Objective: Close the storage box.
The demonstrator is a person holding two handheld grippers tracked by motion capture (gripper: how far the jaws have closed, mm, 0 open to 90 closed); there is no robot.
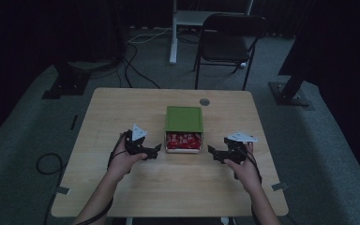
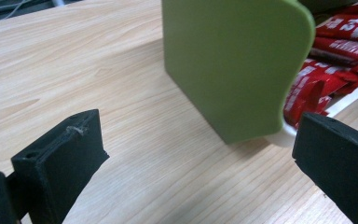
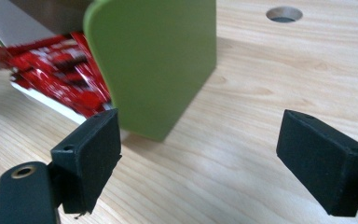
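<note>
High view places the left gripper (image 1: 155, 150) and right gripper (image 1: 213, 152), both spread wide and holding nothing, flanking the green box (image 1: 183, 119) of red packets (image 1: 183, 139) mid-table; packet print is illegible.

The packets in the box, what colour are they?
Red packets with white print, clearest in the left gripper view.

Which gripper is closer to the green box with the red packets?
Left, just barely. The left gripper sits right beside the green box with red packets, at its near left corner. The right gripper is off its near right corner, with a slightly wider gap. Both have open jaws.
</note>
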